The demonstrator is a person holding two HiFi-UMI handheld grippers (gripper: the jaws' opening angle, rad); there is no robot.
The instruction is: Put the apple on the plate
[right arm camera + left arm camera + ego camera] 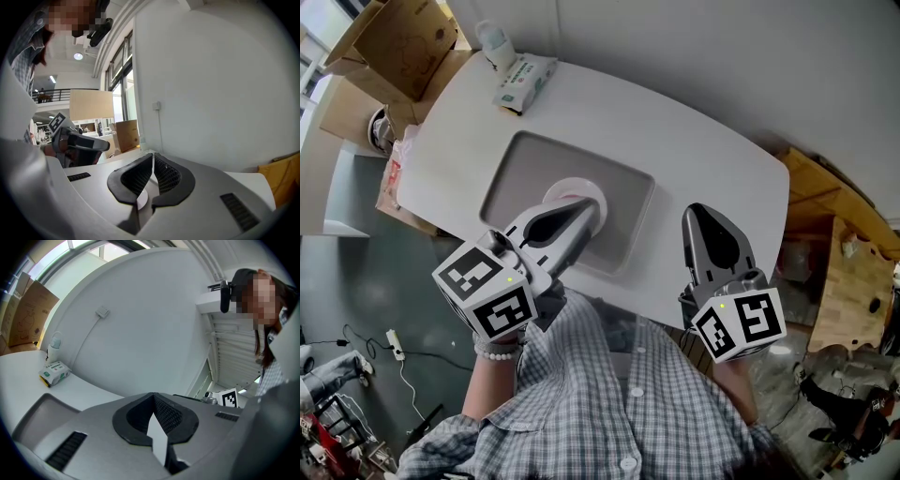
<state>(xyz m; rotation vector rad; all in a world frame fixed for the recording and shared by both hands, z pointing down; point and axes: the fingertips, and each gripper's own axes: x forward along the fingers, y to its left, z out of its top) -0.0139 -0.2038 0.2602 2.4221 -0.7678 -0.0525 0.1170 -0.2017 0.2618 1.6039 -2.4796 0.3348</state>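
You wear a grey-white checked shirt and a white bead bracelet. Left gripper and right gripper: grey, black-white marker cubes.

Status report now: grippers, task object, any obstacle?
Both shut, empty: left gripper partly hides plate in tray, right gripper beside tray. No apple in any view. No obstacle seen.

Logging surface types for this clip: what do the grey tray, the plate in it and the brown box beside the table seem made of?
Tray: matte grey, soft moulded rim, probably plastic. Plate: pale, smooth, mostly hidden; ceramic or plastic, cannot tell. Box: dull brown cardboard, open creased flaps.
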